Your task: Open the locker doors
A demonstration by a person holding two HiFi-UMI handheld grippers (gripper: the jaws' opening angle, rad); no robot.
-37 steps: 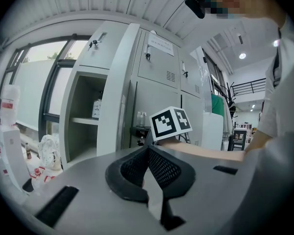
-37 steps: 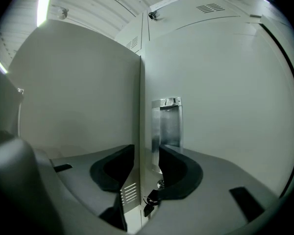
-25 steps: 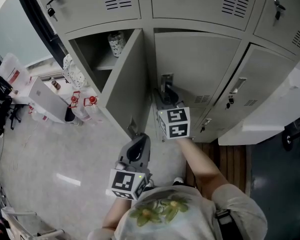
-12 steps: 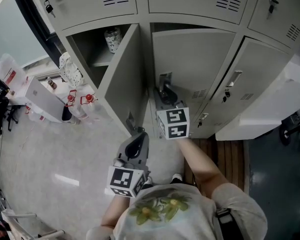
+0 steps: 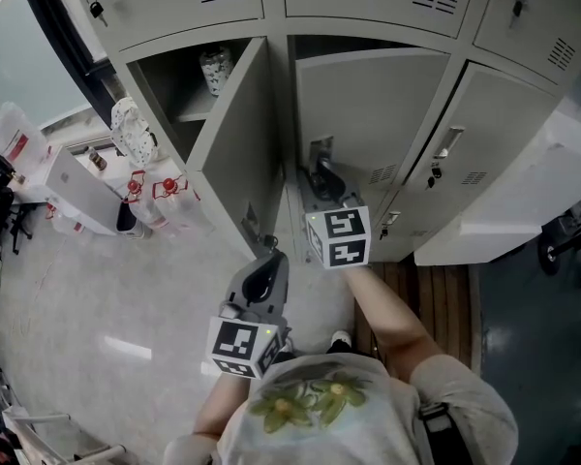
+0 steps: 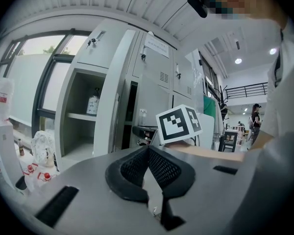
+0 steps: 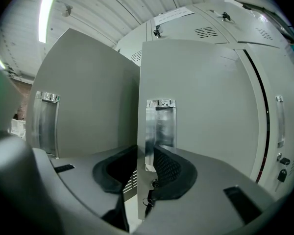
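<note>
A bank of grey lockers fills the head view. The left lower door [image 5: 237, 134] stands wide open. The middle door [image 5: 378, 114] is ajar, dark showing above its top edge. My right gripper [image 5: 320, 174] is at that door's free edge, beside the metal handle plate [image 5: 319, 153]. In the right gripper view the door edge [image 7: 138, 131] and handle plate [image 7: 159, 124] sit between the black pads, and my right gripper [image 7: 146, 168] is shut on them. My left gripper [image 5: 267, 262] hangs low beside the open left door, and its pads [image 6: 159, 163] meet with nothing held.
A jar [image 5: 213, 66] stands on the open locker's shelf. Red-capped bottles [image 5: 150, 194] and white boxes [image 5: 82, 187] sit on the floor at left. The right lower door [image 5: 504, 143] is closed, with keys [image 5: 434, 172] hanging. Wooden slats [image 5: 445, 298] lie under the lockers.
My right gripper stays at the middle door's edge. The head view has drifted slightly, and the lockers sit a little higher in frame. The left gripper barely moved.
</note>
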